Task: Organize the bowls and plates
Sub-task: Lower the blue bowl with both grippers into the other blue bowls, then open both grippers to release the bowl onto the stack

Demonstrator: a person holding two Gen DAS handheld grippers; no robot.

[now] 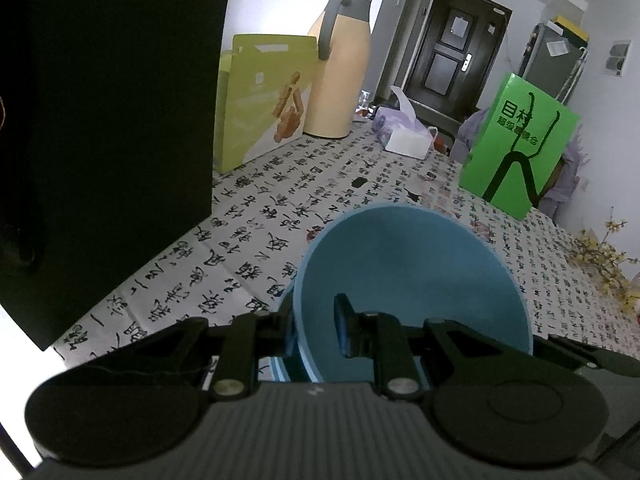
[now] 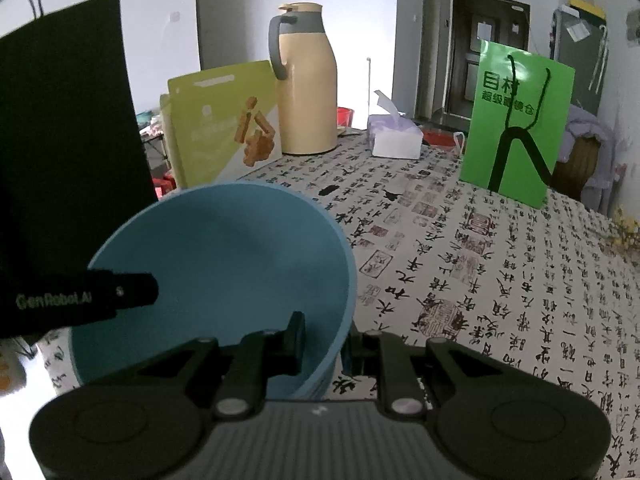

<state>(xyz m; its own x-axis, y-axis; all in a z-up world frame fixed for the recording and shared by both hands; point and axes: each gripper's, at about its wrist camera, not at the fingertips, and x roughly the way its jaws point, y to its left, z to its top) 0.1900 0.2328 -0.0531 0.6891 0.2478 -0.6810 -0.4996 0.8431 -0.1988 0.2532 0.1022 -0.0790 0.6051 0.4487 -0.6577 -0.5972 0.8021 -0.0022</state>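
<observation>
A blue bowl (image 1: 404, 276) fills the lower middle of the left wrist view. My left gripper (image 1: 316, 328) is shut on its left rim, one finger inside and one outside. The same blue bowl (image 2: 224, 264) shows in the right wrist view, where my right gripper (image 2: 324, 344) is shut on its right rim. A finger of the left gripper (image 2: 100, 294) reaches over the bowl's left side there. The bowl is just above the table; whether it touches is unclear.
The table (image 2: 500, 280) has a calligraphy-print cloth. A beige thermos jug (image 2: 306, 80), a yellow-green package (image 2: 224, 124), a tissue box (image 2: 394, 136) and a green paper bag (image 2: 516, 124) stand at the back. A tall black object (image 1: 108, 120) stands at left.
</observation>
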